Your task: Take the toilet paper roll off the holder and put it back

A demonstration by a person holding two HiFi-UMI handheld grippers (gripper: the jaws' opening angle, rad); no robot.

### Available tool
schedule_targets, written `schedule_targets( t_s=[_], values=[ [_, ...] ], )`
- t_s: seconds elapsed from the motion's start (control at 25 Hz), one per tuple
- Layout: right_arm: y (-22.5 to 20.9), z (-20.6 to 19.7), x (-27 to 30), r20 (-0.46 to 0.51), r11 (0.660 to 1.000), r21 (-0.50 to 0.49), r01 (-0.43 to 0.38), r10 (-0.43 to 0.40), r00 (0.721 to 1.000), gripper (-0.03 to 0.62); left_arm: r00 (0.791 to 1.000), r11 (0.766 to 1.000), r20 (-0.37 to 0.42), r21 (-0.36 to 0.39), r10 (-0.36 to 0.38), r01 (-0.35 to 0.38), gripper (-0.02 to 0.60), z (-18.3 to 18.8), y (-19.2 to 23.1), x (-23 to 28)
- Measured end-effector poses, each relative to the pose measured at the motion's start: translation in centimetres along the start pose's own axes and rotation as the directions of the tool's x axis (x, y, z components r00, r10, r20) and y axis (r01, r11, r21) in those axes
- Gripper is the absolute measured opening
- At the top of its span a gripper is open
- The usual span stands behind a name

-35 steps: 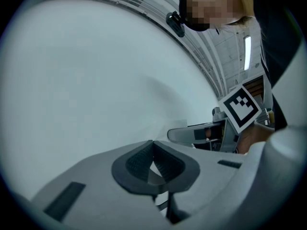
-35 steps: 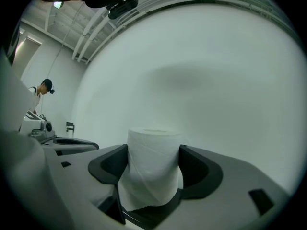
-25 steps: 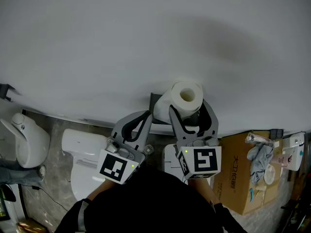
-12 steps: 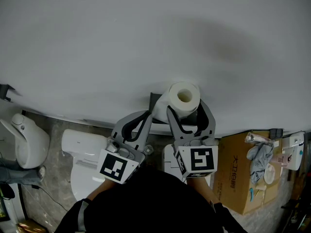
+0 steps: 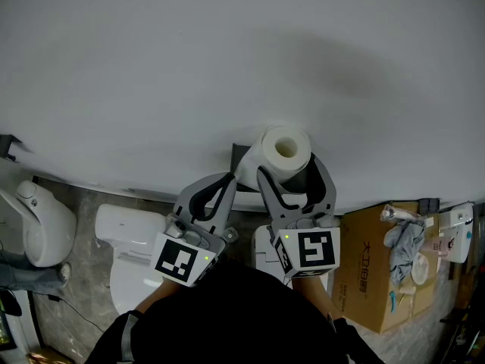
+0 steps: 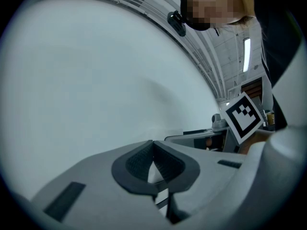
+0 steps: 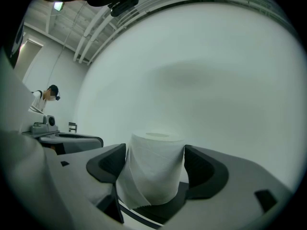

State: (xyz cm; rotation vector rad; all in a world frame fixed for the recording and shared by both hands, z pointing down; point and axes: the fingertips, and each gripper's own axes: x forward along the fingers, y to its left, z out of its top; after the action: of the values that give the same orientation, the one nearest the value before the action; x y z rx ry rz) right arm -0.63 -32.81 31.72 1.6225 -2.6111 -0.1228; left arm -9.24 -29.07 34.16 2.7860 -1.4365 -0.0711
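Toilet paper roll (image 7: 152, 169), upright, pinched in our right gripper (image 5: 292, 166) (left gripper (image 6: 153, 159) closed on nothing): we should squeeze gently, keeping it level.

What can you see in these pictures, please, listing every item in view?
toilet paper roll: one, white, upright by the wall
holder: one, dark, under the toilet paper roll
toilet: one, white, floor at lower left
cardboard box: one, brown, lower right
cloth: one, grey-blue, on the cardboard box
left hand-held gripper: one, grey, jaws shut, empty
right hand-held gripper: one, grey, jaws closed on the toilet paper roll
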Motion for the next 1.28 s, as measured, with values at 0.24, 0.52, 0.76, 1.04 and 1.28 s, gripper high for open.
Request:
schedule_targets(
  t_s=[0.24,0.52,0.76,1.04,1.28],
  values=[
    [-0.4,1.9,-1.7,0.055,0.999,-0.004,0.031,-0.031,0.998,0.365,1.0,1.0,0.015,0.006,-0.023,0.023,0.006,0.4,-0.7,0.0],
    [-0.9,3.8,-4.2,0.125,0.995,-0.024,0.094,-0.09,0.988,0.355,0.998,0.998,0.035,0.019,-0.057,0.057,0.006,1.2,-1.9,0.0],
    [-1.3,4.3,-6.1,0.152,0.994,-0.003,0.11,-0.108,0.982,0.079,0.996,0.996,0.047,0.034,-0.078,0.076,0.006,1.8,-2.8,-0.3],
    [-1.0,3.8,-7.8,0.172,0.991,0.018,0.13,-0.131,0.976,0.025,0.996,0.996,0.047,0.041,-0.079,0.077,0.006,1.8,-3.5,-1.2],
    [-0.9,1.8,-9.3,0.169,0.986,0.03,0.161,-0.164,0.972,0.023,0.999,0.998,0.022,0.049,-0.036,0.035,0.006,1.0,-3.4,-1.9]
  ],
)
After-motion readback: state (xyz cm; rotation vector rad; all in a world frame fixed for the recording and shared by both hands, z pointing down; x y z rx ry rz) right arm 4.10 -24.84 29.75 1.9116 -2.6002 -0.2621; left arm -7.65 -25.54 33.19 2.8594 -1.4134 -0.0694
